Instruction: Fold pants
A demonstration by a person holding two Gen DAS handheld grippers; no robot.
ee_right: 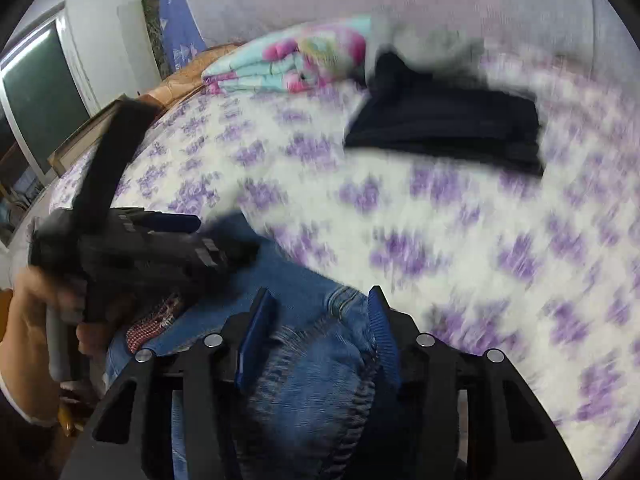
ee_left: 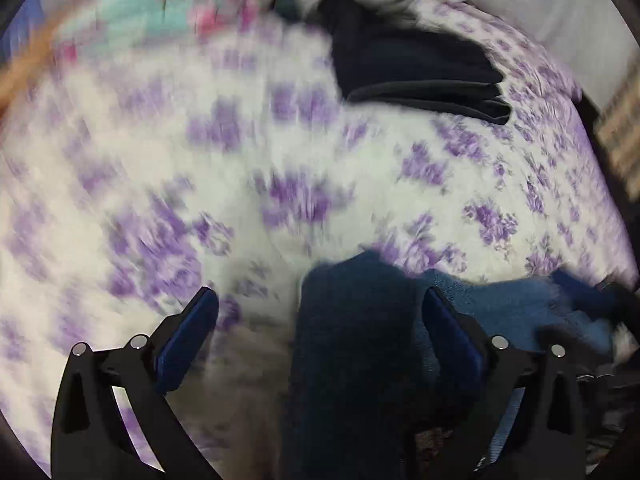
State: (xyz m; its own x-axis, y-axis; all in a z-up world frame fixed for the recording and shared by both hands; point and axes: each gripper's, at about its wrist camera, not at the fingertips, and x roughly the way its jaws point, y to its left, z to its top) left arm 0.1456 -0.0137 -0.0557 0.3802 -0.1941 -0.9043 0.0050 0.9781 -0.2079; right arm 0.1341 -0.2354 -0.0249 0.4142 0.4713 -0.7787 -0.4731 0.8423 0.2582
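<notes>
Blue jeans (ee_right: 304, 380) lie bunched at the near edge of a bed with a purple-flowered sheet (ee_right: 440, 240). My right gripper (ee_right: 318, 312) stands over them, half open. The seamed denim rises between its blue pads, and I see no firm pinch. My left gripper (ee_left: 320, 296) is wide open and points steeply down. A dark fold of the jeans (ee_left: 352, 340) sits between its fingers, close to the right pad and untouched by the left one. The right wrist view shows the left gripper (ee_right: 224, 236) blurred, above the jeans at the left, in a person's hand (ee_right: 36, 312).
A folded dark garment (ee_right: 448, 128) lies farther back on the bed, also in the left wrist view (ee_left: 416, 68). A folded pink and turquoise blanket (ee_right: 296, 64) sits near the wall. A window (ee_right: 40, 96) stands at the left. The sheet is bare between jeans and dark garment.
</notes>
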